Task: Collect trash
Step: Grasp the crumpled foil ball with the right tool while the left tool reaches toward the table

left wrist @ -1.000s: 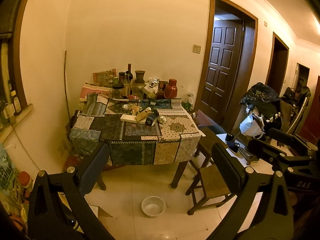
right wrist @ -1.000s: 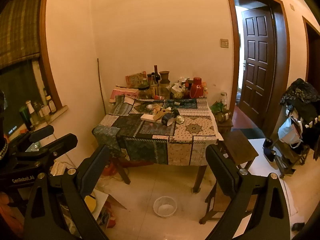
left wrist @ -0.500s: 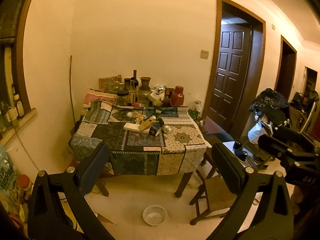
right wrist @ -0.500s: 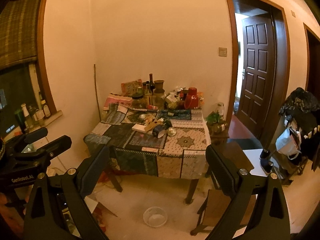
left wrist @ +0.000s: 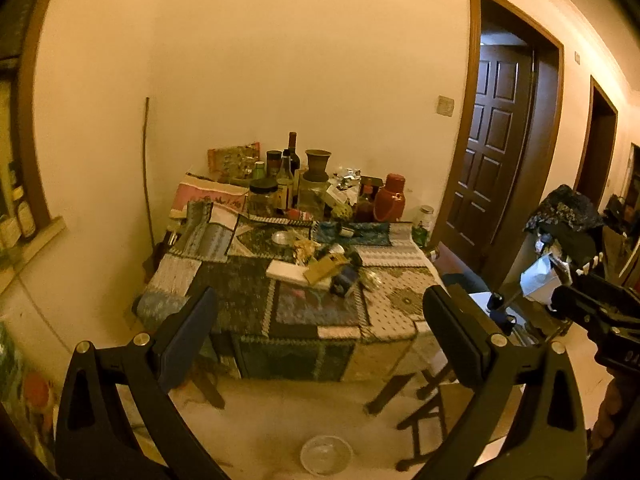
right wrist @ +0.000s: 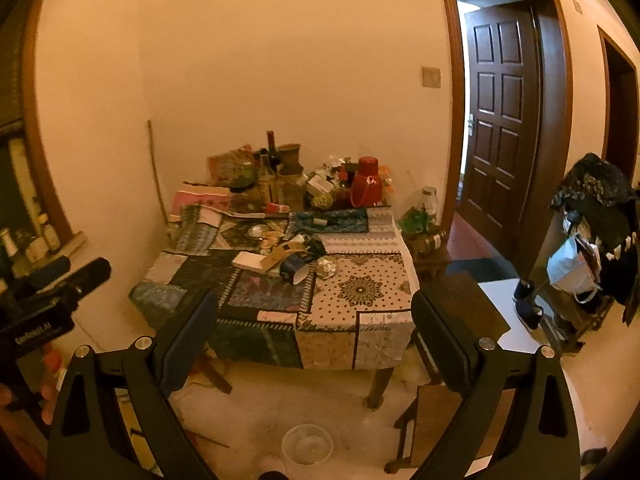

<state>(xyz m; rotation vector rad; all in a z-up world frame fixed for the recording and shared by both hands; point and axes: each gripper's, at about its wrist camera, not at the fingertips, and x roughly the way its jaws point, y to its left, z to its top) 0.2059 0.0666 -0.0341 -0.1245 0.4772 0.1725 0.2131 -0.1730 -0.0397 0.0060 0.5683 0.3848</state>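
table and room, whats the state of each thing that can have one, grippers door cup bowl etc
left gripper: open, empty
right gripper: open, empty
panelled door: swung open
dark paper cup: tipped on its side on the tablecloth
red thermos: upright, lid on
wine bottle: upright
plastic bowl: on the floor, upright, looks empty

"GenRobot.AI" in white on the body of the left tongs (right wrist: 56, 280), at frame's left edge.

My left gripper (left wrist: 320, 320) and right gripper (right wrist: 314, 316) are matte black, with triangular cutouts, silver screws at the pivots and flat dark blue finger pads (left wrist: 188, 336). White lettering marks the left gripper's body.
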